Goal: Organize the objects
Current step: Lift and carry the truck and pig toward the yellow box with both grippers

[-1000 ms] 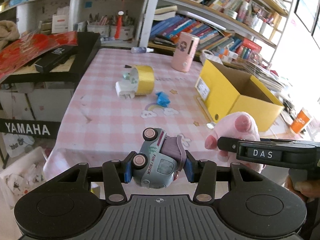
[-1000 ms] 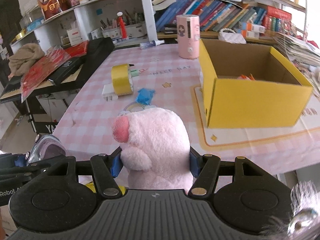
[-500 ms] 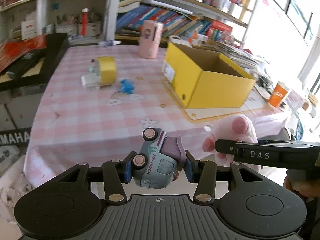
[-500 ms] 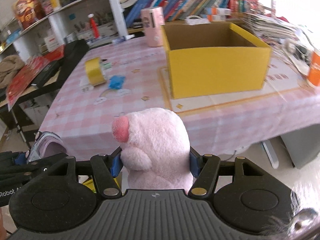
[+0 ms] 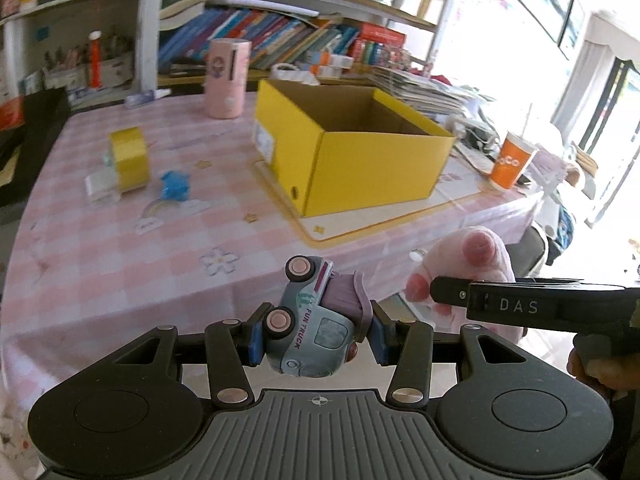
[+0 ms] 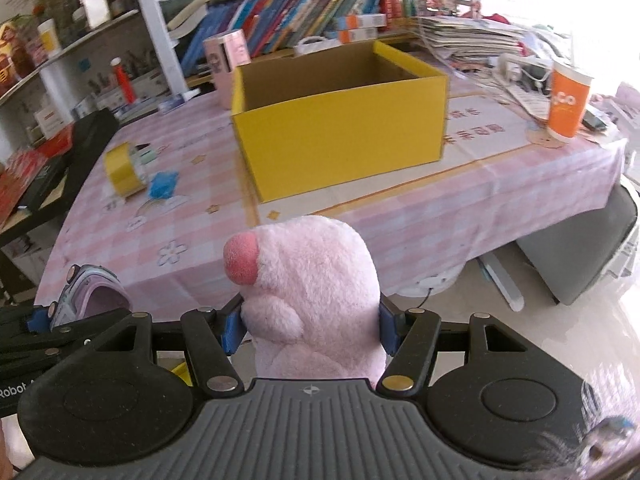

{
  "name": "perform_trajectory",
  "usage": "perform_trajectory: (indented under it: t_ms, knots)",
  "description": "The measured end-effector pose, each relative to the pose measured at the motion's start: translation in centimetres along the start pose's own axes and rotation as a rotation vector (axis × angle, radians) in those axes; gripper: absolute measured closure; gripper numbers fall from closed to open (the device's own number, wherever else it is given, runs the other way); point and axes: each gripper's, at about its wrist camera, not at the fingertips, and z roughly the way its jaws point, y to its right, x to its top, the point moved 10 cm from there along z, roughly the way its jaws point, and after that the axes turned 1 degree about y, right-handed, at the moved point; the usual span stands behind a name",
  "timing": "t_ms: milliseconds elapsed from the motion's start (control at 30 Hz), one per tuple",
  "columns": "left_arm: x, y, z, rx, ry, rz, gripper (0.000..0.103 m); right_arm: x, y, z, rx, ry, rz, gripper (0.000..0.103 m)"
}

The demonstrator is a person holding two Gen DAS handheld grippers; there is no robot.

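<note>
My left gripper point(image 5: 316, 338) is shut on a small blue-grey toy truck point(image 5: 310, 326) and holds it in the air in front of the table's near edge. My right gripper point(image 6: 310, 330) is shut on a pink plush pig point(image 6: 316, 300), also held off the near edge; the pig shows in the left wrist view point(image 5: 468, 264) too. An open yellow cardboard box point(image 5: 360, 148) stands on the pink checked tablecloth point(image 5: 120, 264), ahead of both grippers; it also shows in the right wrist view point(image 6: 340, 120). The toy truck peeks in at the left of the right wrist view point(image 6: 90, 292).
On the table lie a yellow tape roll point(image 5: 128, 158), a blue crumpled object point(image 5: 174, 186), a pink cylinder point(image 5: 228, 78) and an orange cup point(image 5: 512, 160). Bookshelves point(image 5: 280, 32) stand behind. A black keyboard point(image 6: 60, 160) sits to the left, a grey chair point(image 6: 592, 252) to the right.
Both grippers have swung to the right with their toys still held. The yellow box now lies more directly ahead and the orange cup has come into view.
</note>
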Motion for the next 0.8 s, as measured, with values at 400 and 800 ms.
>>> perform_trajectory:
  t_ms: [400,800]
  knots:
    - [2.7,3.2,2.8,-0.037,0.010,0.057,0.056,2.3,4.1,0.7,-0.044,0.015,0.045,0.043]
    - [6.6,5.3,6.0,-0.025,0.047,0.086,0.056,6.1,7.0,3.4,-0.036,0.010,0.034,0.043]
